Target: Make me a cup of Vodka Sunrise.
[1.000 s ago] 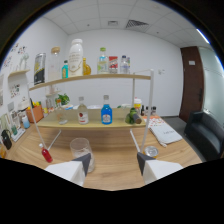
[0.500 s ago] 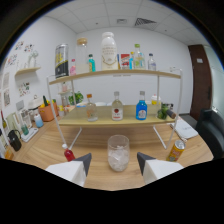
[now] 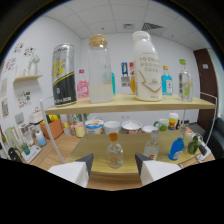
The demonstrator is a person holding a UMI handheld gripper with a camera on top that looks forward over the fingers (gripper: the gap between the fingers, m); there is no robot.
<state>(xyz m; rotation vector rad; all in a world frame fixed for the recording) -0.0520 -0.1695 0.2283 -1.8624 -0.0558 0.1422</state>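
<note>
Two-tier wooden shelf (image 3: 150, 103) is being viewed head-on, white wall behind it.

Top tier, left to right:
- Black-and-silver can (image 3: 64, 75); label print is not being resolved.
- Small pink-capped bottle (image 3: 83, 87), partly covered by the jar next to it.
- Tall clear jar (image 3: 101, 68) with a pale lid; a whitish layer is sitting in the bottom part, the rest is looking empty.
- Large white bottle (image 3: 149, 67) with lettering on its front.
- Blue bottle (image 3: 167, 81), then a clear bottle with green label (image 3: 184, 82) at the far end.

Lower tier:
- Clutter of small items at the left end is too small to be told apart.
- Row of bowl-like containers (image 3: 112, 126) at the back; contents are not being shown.
- Small clear bottle with orange cap (image 3: 115, 151), clear liquid inside, standing just ahead of the fingers, in line with the gap between them.
- Second clear bottle (image 3: 151, 145) beside it.
- Blue bottle lying tilted (image 3: 176, 148); green items beyond it are being cut off near the shelf frame.

Gripper (image 3: 113, 165): fingers are being held wide apart, nothing gripped. Only the two white fingertips (image 3: 76, 171) are being seen; everything below them is masked black.
</note>
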